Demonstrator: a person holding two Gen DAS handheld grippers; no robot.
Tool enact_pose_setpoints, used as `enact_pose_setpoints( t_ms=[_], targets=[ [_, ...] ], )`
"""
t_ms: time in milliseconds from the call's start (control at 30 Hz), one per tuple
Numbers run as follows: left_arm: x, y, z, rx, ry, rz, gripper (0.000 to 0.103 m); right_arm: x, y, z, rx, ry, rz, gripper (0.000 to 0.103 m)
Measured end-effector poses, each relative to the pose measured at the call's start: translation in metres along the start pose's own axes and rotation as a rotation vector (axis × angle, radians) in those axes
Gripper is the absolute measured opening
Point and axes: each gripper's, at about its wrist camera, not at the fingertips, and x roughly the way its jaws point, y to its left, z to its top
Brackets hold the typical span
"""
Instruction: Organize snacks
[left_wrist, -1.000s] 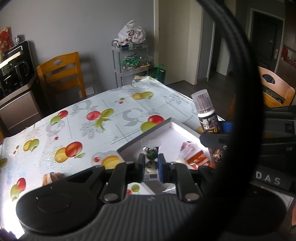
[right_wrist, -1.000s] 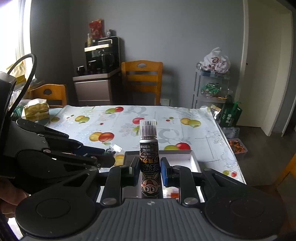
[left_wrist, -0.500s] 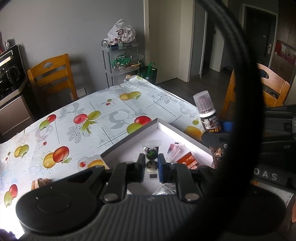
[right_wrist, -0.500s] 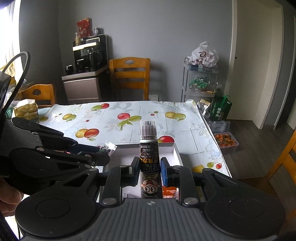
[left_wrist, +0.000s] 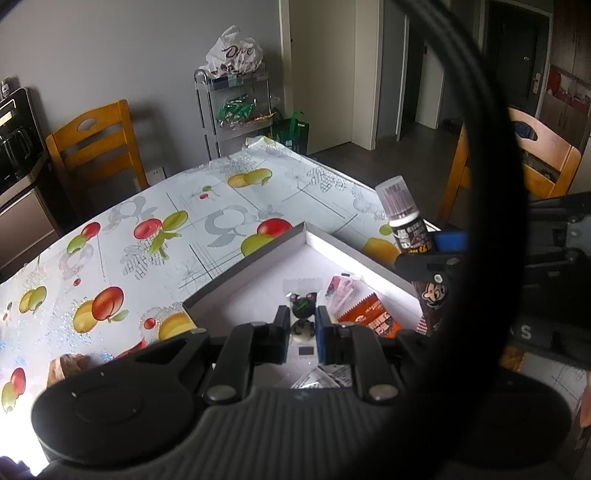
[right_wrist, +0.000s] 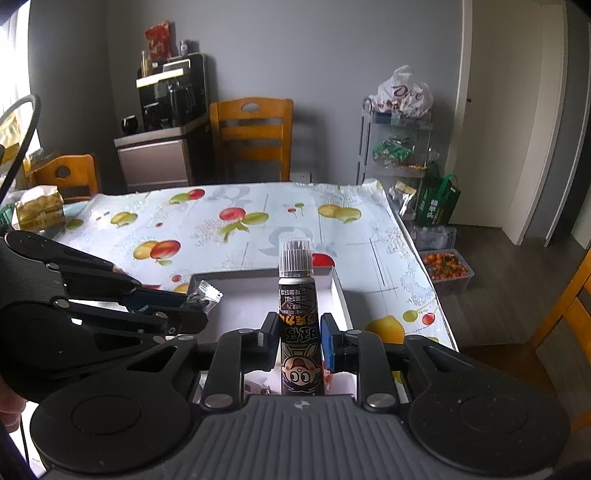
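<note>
Your left gripper (left_wrist: 302, 326) is pinched on a small clear-wrapped snack (left_wrist: 303, 308) with a dark cat-faced piece inside, and holds it above the near part of the white tray (left_wrist: 243, 267). In the right wrist view that gripper (right_wrist: 192, 306) comes in from the left with the crinkled wrapper (right_wrist: 205, 295) sticking out past its fingertips, over the tray's left side. To the left of and beyond your left gripper the table (left_wrist: 155, 236) carries a fruit-print cloth, and a brownish wrapped item (left_wrist: 64, 367) lies on it near the left edge. Just right of your left fingers, inside the tray, lie a pink packet (left_wrist: 341, 291) and an orange packet (left_wrist: 371, 317), touching or overlapping, and a silvery packet (left_wrist: 325, 376) shows below the fingertips. Further right, your right gripper (right_wrist: 298, 338) clamps a tall dark tube (right_wrist: 298, 332) upright, clear ribbed cap up and a cartoon face on its lower body. The fingers grip its middle, and it hangs over the tray's right side by the right wall (right_wrist: 340, 295). From the left wrist view the same tube (left_wrist: 413, 236) stands to the right of your left gripper, tilted slightly, over the tray's far right edge. Beyond the table stand a chair (right_wrist: 253, 136) and a wire shelf (right_wrist: 399, 147) of bagged snacks.
</note>
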Motion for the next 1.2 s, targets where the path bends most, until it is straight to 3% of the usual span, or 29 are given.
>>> enact_pose_setpoints(
  t_ms=[667, 1200],
  targets=[
    [0.038, -0.005, -0.006, -0.009, 0.075, 0.01, 0.01, 0.055, -0.009, -0.006, -0.022, 0.118, 0.052, 0.025],
    [0.064, -0.004, -0.011, -0.03, 0.127, 0.006, 0.01, 0.077, -0.009, -0.012, -0.047, 0.171, 0.059, 0.025]
  ],
)
